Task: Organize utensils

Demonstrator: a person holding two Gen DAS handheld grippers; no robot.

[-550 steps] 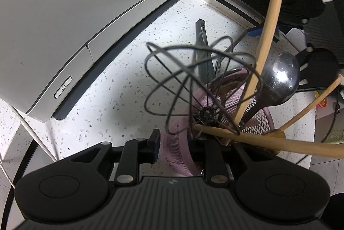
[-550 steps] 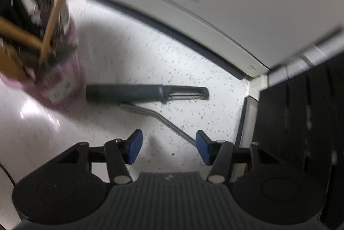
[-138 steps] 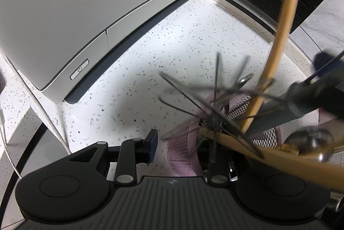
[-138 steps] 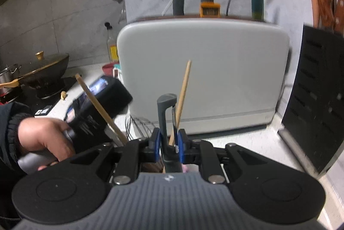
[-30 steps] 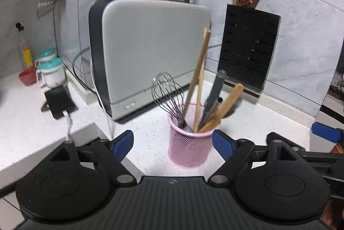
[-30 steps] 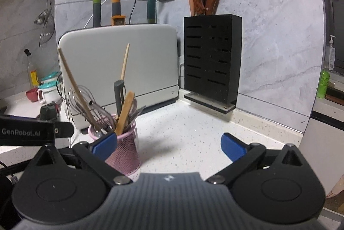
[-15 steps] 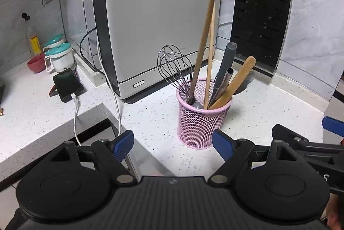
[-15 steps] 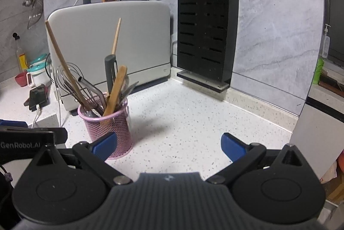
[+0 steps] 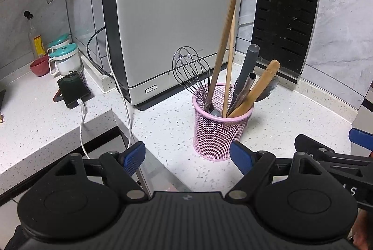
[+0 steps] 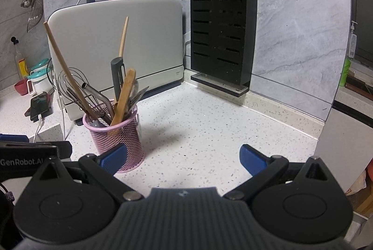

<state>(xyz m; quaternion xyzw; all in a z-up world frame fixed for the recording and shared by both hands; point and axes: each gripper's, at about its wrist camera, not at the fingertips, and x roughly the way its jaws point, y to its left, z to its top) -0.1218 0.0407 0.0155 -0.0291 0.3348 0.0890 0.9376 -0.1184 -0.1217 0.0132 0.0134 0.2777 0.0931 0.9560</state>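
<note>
The left tool [image 9: 187, 156] was spread wide with nothing between its blue pads [image 9: 134, 155], hanging above the near edge of the speckled white worktop [image 9: 167, 124]. The right tool [image 10: 183, 157] was likewise wide apart and empty, poised over a bare stretch of the same worktop [image 10: 209, 133]; its body showed at the right edge of the left wrist view.

Just beyond the left tool's right pad stood the pink mesh holder [image 9: 219, 133], upright on the worktop and apart from both tools. In the right wrist view the holder [image 10: 116, 140] sat partly behind that tool's left pad. All the utensils stood in it: a wire whisk [image 9: 190, 70], two long wooden sticks [image 9: 222, 49] leaning upward, a grey-handled peeler [image 9: 247, 68], a wooden handle [image 9: 258, 89] slanting right, and a metal straw [image 10: 96, 92].

Behind the holder stood a large grey-white appliance [image 9: 172, 33], and to its right, in the corner, a black knife block [image 9: 283, 26] with wooden handles sticking out of its top. On the higher ledge at left lay a phone [image 9: 73, 89] on a white cable, near lidded jars [image 9: 66, 58] and a red cup [image 9: 39, 65].
</note>
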